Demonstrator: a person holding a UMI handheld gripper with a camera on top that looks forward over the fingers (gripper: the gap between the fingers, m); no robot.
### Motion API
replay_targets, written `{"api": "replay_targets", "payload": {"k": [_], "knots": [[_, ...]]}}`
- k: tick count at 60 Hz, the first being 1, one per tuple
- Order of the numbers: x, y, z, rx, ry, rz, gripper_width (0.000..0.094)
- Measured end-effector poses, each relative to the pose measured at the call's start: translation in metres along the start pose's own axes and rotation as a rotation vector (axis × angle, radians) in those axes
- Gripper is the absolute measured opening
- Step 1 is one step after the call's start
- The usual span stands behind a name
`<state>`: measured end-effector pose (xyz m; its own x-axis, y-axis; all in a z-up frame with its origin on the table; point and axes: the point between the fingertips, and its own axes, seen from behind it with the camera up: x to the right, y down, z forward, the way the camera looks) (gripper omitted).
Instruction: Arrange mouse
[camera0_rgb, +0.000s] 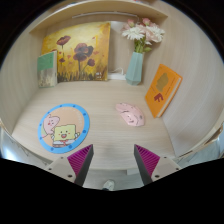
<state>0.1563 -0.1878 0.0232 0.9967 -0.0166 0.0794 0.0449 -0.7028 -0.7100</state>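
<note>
A pink mouse (129, 114) lies on the pale wooden desk (105, 125), ahead of my fingers and slightly right. A round blue-rimmed mouse pad (64, 128) with a yellow cartoon figure lies to its left, apart from it. My gripper (113, 163) is open and empty, held near the desk's front edge, well short of the mouse. Its magenta pads (81, 160) stand wide apart.
A blue-green vase of flowers (136, 66) stands at the back. A yellow flower painting (83, 52) and a small green picture (46, 68) lean on the back wall. An orange book (162, 89) leans at the right.
</note>
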Motion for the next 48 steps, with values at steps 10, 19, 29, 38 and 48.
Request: {"api": "replay_targets", "payload": {"k": [10, 19, 29, 38, 48], "knots": [[0.040, -0.002, 0.047, -0.033, 0.021, 0.031, 0.0816], [0.065, -0.030, 0.085, -0.023, 0.024, 0.012, 0.0819], [0.081, -0.062, 0.116, -0.020, 0.010, -0.006, 0.0817], [0.081, -0.080, 0.139, -0.032, -0.027, -0.015, 0.0818], [0.085, -0.093, 0.155, -0.048, -0.040, 0.019, 0.0815]]}}
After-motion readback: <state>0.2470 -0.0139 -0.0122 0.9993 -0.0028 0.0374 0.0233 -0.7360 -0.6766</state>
